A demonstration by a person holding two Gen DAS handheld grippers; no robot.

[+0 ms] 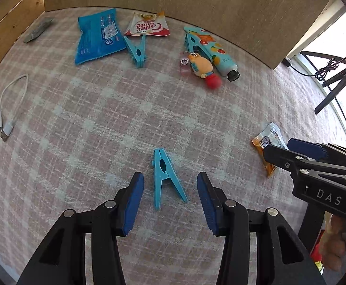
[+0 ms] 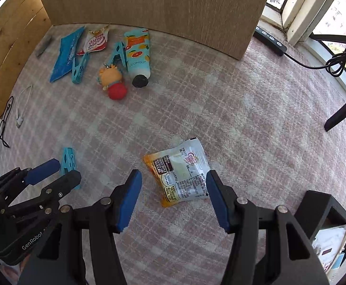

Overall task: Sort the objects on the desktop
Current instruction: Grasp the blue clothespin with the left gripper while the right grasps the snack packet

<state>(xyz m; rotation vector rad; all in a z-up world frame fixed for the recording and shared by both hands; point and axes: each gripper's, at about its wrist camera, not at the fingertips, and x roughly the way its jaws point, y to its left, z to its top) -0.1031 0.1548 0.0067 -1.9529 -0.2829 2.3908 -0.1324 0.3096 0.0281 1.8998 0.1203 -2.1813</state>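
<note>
Below, the left tongs [image 1: 170,197] are held wide astride a blue clothespin [image 1: 164,178], light, stiff, best pinched across its flat sides. The right tongs [image 2: 174,197], also wide, are poised over a crinkly, slippery sachet [image 2: 181,173] on the counter [image 2: 244,130].

Both your grippers match: matte black linkage arms with round silver pivot pins, and blue ribbed pads on the fingers [image 1: 132,201]. Your right gripper [image 1: 277,148] carries white "DAS" lettering on its body. Your left gripper [image 2: 54,169] reads "GenRobot" in white along its housing, with small silver screws dotted along the arms.
</note>
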